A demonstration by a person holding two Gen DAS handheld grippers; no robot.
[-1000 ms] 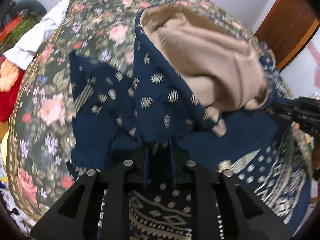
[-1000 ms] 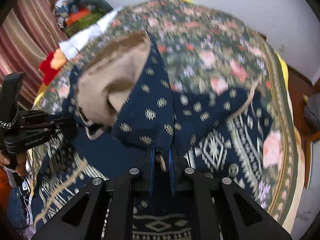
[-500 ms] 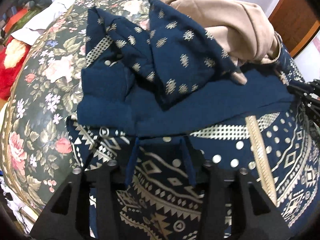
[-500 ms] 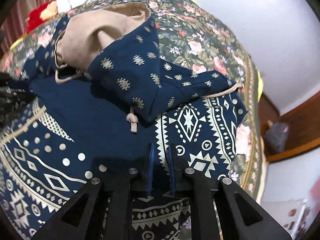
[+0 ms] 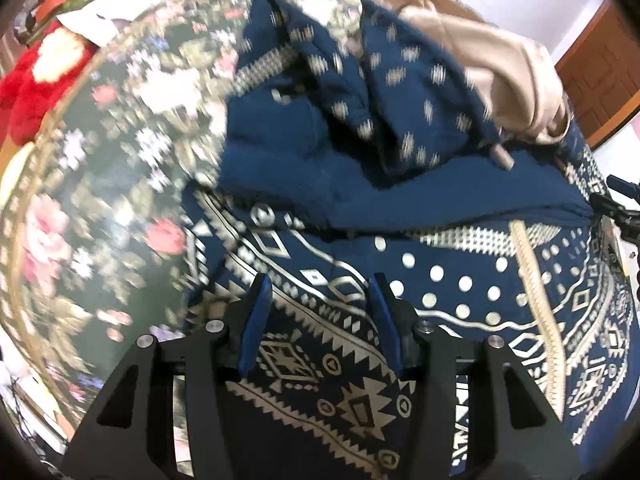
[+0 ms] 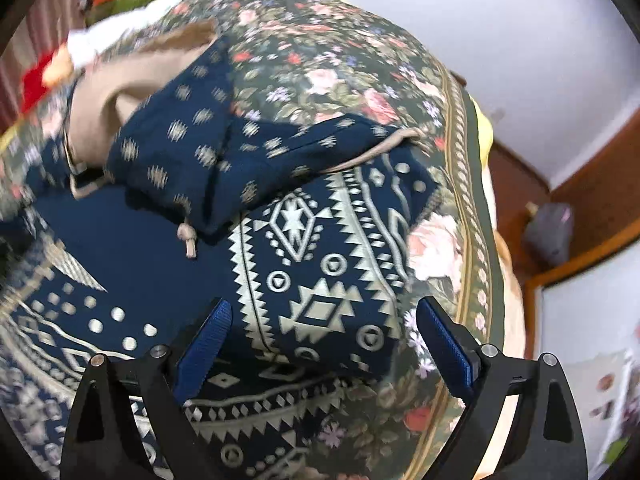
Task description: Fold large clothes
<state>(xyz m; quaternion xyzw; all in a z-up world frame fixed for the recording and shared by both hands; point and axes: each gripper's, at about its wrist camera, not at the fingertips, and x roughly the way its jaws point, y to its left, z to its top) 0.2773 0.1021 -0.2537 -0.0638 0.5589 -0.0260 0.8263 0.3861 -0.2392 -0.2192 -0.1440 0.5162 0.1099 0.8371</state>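
- Navy hoodie [image 5: 400, 200] w/ cream geometric print lies spread over a floral bedspread [image 5: 100, 184]; fills centre & right of the left wrist view, centre-left of the right wrist view [image 6: 312, 248].
- Hood [image 5: 404, 92], navy w/ small cream motifs, tan lining [image 5: 492, 60] showing, sits folded down onto the plain navy band of the body; upper centre-right of the left view, upper left in the right view [image 6: 184, 152].
- Drawstring end [image 6: 188, 238], knotted, rests on the plain navy cloth just below the hood edge, left of centre in the right view.
- Left gripper [image 5: 320, 300]: blue pads apart, moderately wide, nothing between them; lower centre of its frame, patterned cloth showing under the gap. Whether the tips touch the cloth — can't tell.
- Right gripper [image 6: 324, 328]: spread wide, holding nothing; bottom of its frame, over the hoodie's folded edge, its right finger out over the bedspread [image 6: 360, 40].
- A bit of the right gripper's black body pokes in at the right edge of the left view, mid-height.
- Red soft item [image 5: 44, 68] & white cloth [image 5: 96, 26] at the upper left of the left view, off the bed edge.
- Brown wood door [image 5: 600, 76] at upper right of the left view; white wall [image 6: 500, 20] at the top of the right view.
- Left view blurry on its left half.
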